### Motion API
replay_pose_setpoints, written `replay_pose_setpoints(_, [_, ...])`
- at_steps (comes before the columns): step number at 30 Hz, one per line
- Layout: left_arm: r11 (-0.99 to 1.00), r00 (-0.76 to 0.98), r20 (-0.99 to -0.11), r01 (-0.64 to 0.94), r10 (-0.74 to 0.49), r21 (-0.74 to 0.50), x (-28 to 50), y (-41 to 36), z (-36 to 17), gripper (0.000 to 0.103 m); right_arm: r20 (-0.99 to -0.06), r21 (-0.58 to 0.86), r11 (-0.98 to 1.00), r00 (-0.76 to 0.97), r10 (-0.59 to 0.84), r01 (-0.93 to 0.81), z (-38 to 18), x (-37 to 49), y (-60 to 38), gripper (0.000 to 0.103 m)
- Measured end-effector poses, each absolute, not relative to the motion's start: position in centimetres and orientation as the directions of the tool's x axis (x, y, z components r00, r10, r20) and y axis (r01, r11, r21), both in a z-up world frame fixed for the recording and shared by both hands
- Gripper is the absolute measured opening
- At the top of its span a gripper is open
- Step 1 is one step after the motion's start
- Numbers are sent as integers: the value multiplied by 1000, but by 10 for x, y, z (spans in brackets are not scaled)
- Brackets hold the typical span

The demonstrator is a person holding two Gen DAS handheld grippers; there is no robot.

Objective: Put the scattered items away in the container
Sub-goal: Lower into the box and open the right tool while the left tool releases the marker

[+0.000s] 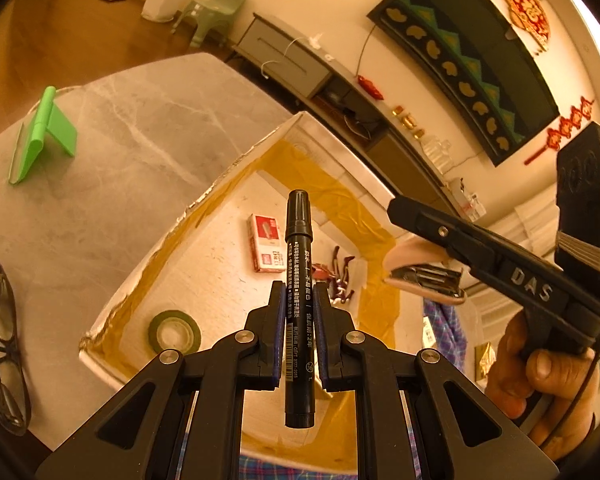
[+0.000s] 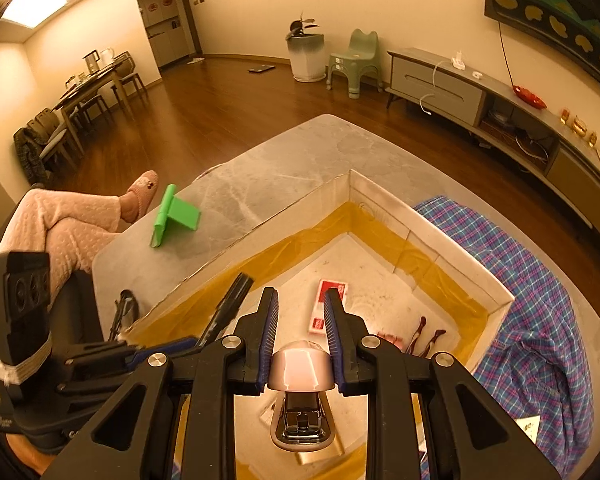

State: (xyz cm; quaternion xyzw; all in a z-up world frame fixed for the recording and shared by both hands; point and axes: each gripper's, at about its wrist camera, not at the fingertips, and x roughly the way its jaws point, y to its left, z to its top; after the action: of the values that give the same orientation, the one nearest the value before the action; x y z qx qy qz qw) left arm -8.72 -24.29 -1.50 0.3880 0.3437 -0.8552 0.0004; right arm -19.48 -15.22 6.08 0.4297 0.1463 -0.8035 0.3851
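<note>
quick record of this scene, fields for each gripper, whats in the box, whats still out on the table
left gripper: shut on black marker, above the box
right gripper: shut on pink stapler, above the box
box: red staple pack, green tape roll, dark red clips
table: green stand, glasses, plaid cloth

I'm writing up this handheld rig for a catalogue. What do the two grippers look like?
Both are black plastic with silver pivot screws and blue ribbed finger pads. The right gripper carries raised "DAS" lettering on its side, a pistol-style handle and a thin black cable. The left gripper has a black camera block bound on with a pale strap.
</note>
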Motion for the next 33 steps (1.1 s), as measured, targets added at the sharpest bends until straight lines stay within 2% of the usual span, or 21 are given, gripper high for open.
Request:
replay_pose_setpoints(8, [-745,-676,-690,315,259,-588,-104,-251,-23,14,-833,118,-690,-307,-460,714,38,-232,-166,24])
replay_pose_setpoints(31, [-772,-663,-720,343,205,-536,-124,-253,-28,14,-883,40,-730,-318,-346,682,-8,-282,-190,24])
replay_pose_setpoints(33, [-789,-665,-727,349,173,-506,-124,-251,-25,19,-888,46,-734,-309,-341,678,-13,-285,-188,25])
